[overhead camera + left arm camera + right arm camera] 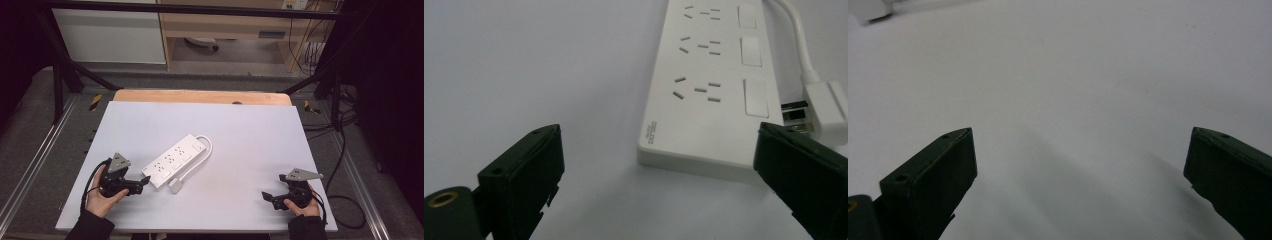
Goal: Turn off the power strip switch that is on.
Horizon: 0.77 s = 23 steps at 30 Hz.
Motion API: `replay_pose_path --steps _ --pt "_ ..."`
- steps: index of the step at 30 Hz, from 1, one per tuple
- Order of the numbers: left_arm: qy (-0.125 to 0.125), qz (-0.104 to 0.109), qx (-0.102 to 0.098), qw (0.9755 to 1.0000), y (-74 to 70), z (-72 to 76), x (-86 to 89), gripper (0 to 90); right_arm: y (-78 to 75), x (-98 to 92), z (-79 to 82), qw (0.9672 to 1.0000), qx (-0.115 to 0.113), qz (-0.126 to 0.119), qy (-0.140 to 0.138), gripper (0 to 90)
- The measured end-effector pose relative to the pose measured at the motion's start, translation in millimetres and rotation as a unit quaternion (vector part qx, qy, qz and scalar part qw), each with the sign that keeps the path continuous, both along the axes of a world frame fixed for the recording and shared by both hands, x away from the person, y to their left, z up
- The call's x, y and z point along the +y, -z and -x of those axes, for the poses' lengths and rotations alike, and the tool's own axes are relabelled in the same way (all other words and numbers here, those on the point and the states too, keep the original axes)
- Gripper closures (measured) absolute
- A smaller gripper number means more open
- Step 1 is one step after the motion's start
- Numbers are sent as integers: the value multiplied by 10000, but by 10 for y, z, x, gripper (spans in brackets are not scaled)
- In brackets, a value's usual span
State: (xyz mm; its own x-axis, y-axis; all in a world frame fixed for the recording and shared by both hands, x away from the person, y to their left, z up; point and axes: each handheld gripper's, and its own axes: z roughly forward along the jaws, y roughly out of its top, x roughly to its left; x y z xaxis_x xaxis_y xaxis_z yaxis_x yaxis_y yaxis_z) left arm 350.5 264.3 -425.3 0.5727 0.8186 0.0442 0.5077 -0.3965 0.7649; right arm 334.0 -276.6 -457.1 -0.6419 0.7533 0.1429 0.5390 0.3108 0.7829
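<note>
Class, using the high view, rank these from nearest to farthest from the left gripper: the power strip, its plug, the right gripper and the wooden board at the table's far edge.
Measured from the left gripper:
1. Power strip, just right of its jaws.
2. Plug, lying beside the strip's near end.
3. Wooden board, along the table's far edge.
4. Right gripper, at the table's near right.

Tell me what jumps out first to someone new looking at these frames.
The white power strip lying at an angle left of centre on the pale table, its cord looping back to a plug beside its near end. Then the left gripper, jaws open, just short of that end, and the right gripper, open over bare table near the right corner.
</note>
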Motion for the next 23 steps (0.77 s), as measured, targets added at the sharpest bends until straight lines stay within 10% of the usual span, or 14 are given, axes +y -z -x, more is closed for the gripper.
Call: replay_pose_path --steps 23 --pt "-60 -33 178 9998 234 96 195 43 -2 1 3 10000 14 -5 0 11"
